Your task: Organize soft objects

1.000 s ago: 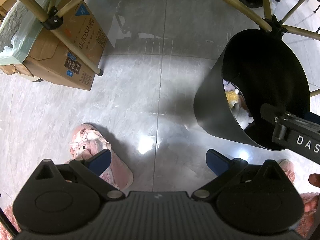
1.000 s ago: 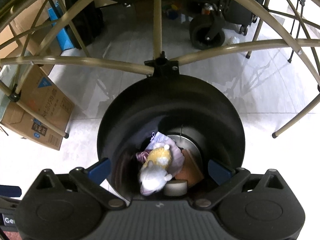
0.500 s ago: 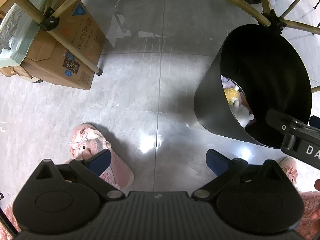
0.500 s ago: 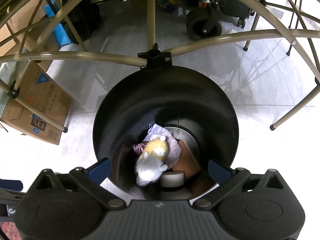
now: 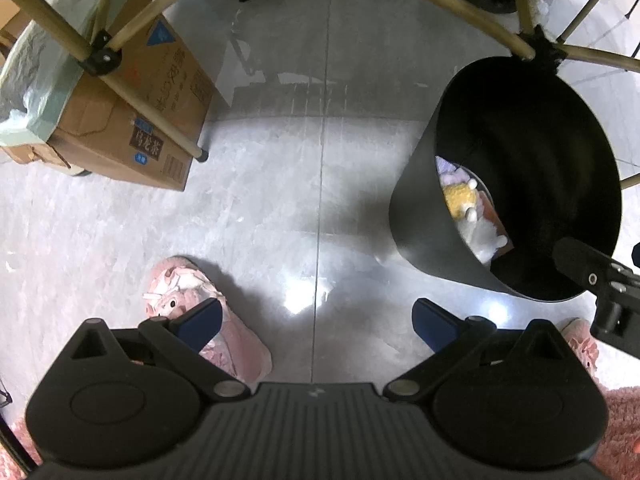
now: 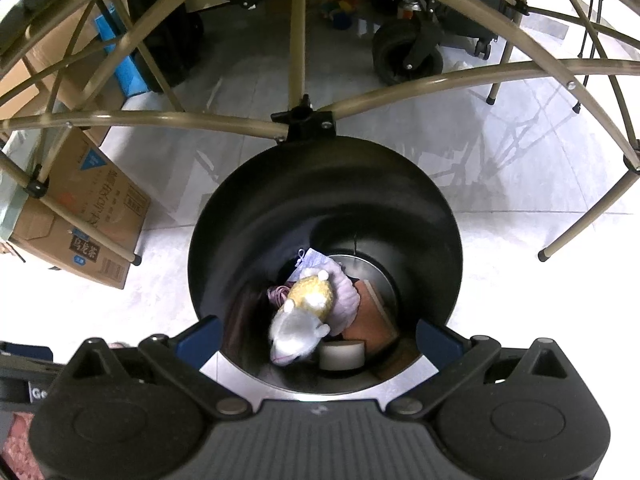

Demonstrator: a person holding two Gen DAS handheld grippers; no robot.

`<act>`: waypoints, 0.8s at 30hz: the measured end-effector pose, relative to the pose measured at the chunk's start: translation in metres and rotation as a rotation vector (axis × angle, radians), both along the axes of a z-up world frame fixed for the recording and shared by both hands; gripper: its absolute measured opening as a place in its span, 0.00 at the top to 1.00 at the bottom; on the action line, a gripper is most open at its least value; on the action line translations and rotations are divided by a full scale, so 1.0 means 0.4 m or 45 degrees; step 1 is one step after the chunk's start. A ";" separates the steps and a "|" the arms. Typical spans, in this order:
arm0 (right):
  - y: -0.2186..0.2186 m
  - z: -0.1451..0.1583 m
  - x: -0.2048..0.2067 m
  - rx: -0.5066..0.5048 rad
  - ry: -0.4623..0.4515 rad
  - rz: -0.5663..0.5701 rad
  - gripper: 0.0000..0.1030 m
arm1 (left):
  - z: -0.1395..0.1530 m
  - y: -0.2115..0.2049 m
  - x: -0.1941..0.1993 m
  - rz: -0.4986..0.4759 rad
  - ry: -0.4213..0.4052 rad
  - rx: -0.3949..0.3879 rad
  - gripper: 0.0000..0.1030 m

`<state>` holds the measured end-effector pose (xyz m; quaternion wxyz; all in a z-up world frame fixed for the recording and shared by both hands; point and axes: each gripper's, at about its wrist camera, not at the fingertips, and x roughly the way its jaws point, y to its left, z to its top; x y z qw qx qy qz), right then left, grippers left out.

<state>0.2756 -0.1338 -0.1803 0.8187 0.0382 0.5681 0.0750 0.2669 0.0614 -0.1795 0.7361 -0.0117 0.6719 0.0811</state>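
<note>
The right gripper (image 6: 318,334) hangs with its jaws spread wide and nothing between them, right over the mouth of the black bin (image 6: 256,200), whose rim runs just beyond both blue fingertips (image 6: 200,338). Straight down between the jaws, at the bottom of the bin, lies a white and yellow plush toy (image 6: 304,312) on a pale lilac soft piece (image 6: 344,292), with a roll of tape (image 6: 342,354) just beside it and something brown (image 6: 368,316) underneath. Beyond the bin a tan folding frame (image 6: 400,88) crosses overhead, and a cardboard box (image 6: 80,224) sits off to the left. The left gripper (image 5: 316,322) is likewise wide open and empty, above bare grey floor (image 5: 280,184); a pink slipper (image 5: 224,336) shows behind its left fingertip, and the bin stands ahead to its right.
</note>
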 end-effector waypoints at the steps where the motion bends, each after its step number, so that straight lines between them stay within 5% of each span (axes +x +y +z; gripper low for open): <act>1: -0.004 0.005 -0.003 0.006 -0.007 0.002 0.00 | 0.007 -0.003 -0.003 -0.008 -0.013 0.001 0.00; 12: -0.067 0.105 -0.074 0.053 -0.128 0.015 0.00 | 0.102 -0.024 -0.044 -0.048 -0.189 0.021 0.00; 24: -0.164 0.303 -0.140 0.062 -0.389 -0.040 0.00 | 0.306 -0.098 -0.096 -0.164 -0.483 -0.004 0.00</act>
